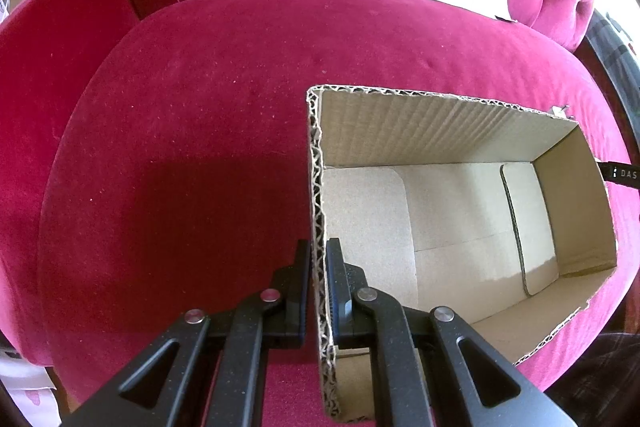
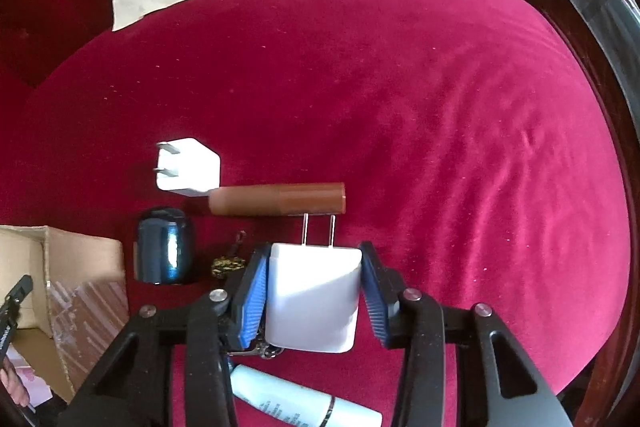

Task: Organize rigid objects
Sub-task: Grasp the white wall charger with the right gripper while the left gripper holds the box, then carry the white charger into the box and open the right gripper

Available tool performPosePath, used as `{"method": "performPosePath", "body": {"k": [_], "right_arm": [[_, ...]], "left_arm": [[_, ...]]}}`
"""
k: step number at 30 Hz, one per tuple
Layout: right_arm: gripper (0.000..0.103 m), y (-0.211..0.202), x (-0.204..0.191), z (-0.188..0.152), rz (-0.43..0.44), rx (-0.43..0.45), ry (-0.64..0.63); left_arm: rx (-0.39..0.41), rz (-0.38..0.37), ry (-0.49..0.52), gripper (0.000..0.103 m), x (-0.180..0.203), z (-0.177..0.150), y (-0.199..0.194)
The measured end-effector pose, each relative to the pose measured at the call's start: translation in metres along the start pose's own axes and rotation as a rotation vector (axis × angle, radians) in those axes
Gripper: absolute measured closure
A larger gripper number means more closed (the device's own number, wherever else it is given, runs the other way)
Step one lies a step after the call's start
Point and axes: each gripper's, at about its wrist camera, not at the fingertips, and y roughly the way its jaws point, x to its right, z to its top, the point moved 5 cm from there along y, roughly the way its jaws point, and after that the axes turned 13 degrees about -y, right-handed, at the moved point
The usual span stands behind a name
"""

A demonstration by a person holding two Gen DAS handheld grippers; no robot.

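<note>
- My left gripper (image 1: 318,291) is clenched on the near wall of the empty cardboard box (image 1: 460,211), steadying it on the red sofa seat (image 1: 200,147).
- My right gripper (image 2: 314,291) brackets a white charger (image 2: 312,301), just right of the box; the pads look barely touching.
- Only the right view shows the brown tube (image 2: 276,199), second charger (image 2: 188,167) and blue jar (image 2: 164,247).
- Next, I judge: squeeze firmly, lift, carry it into the box.

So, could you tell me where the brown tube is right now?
In the right wrist view, the brown tube lies on the red cushion, just beyond the prongs of the white charger.
</note>
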Motion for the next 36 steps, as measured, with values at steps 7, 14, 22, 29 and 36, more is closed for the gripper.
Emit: {"method": "performPosePath", "body": {"k": [7,14,22,29,36], "right_arm": [[0.057,-0.014,0.005,0.006,-0.011,0.026,0.004],[0.057,-0.04,0.004,0.015,-0.015,0.07,-0.004],[0.057,-0.074,-0.032,0.017,-0.004,0.139,-0.054],[0.057,-0.102,-0.061,0.022,0.028,0.189,-0.097],[0.057,-0.118,-0.108,0.02,0.076,0.229,-0.167]], "left_arm": [[0.004,0.001,0.001,0.095,0.001,0.0,0.001],[0.002,0.002,-0.003,0.095,0.002,0.001,0.001],[0.004,0.001,-0.004,0.095,-0.001,-0.001,-0.001],[0.005,0.004,-0.007,0.095,0.0,0.0,0.0],[0.007,0.003,-0.007,0.095,0.001,0.001,0.001]]}}
